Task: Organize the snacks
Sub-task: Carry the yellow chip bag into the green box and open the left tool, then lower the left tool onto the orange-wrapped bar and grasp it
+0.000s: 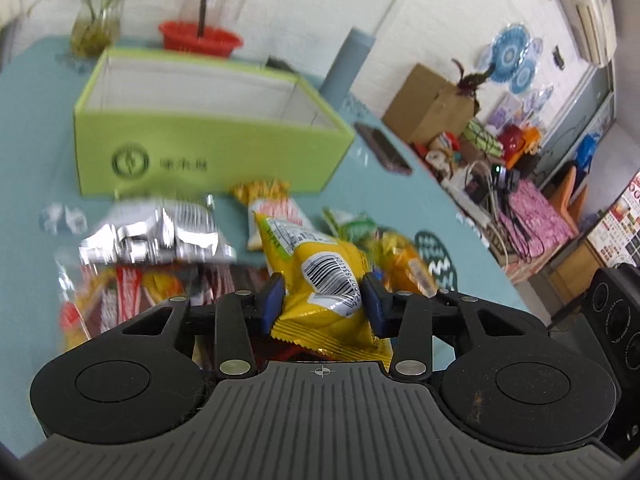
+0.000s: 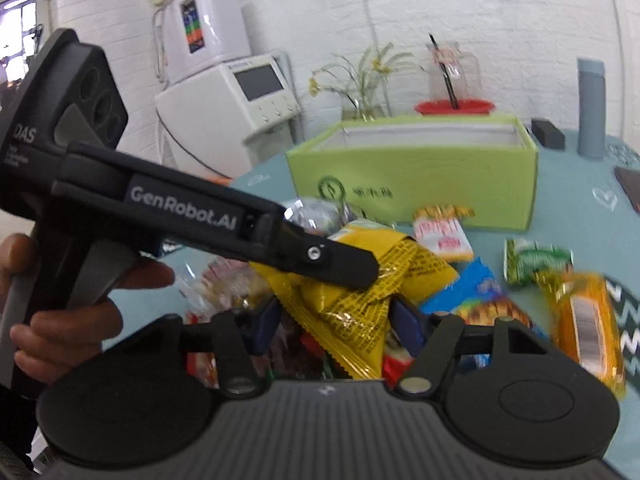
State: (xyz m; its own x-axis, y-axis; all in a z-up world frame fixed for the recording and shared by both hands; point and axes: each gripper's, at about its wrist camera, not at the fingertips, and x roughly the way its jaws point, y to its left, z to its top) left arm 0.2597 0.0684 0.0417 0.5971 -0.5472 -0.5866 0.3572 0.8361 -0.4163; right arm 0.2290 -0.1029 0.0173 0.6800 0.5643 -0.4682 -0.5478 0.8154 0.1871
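Two grippers work one crinkled yellow foil snack packet (image 1: 320,292). The left gripper (image 1: 323,300) has its blue pads pinching the barcoded end. In the right wrist view that tool reaches in from the left, gripped by a person's hand (image 2: 76,312). The right gripper (image 2: 335,322) has its jaws on either side of the same packet, but blur hides whether the pads press it, so I cannot tell if it grips. The packet hangs above a heap of mixed snack packets (image 1: 132,276) on the teal tablecloth (image 1: 36,128), probably lifted clear for carrying. Beyond stands the open lime-green cardboard box (image 1: 208,160), apparently empty, its likely destination.
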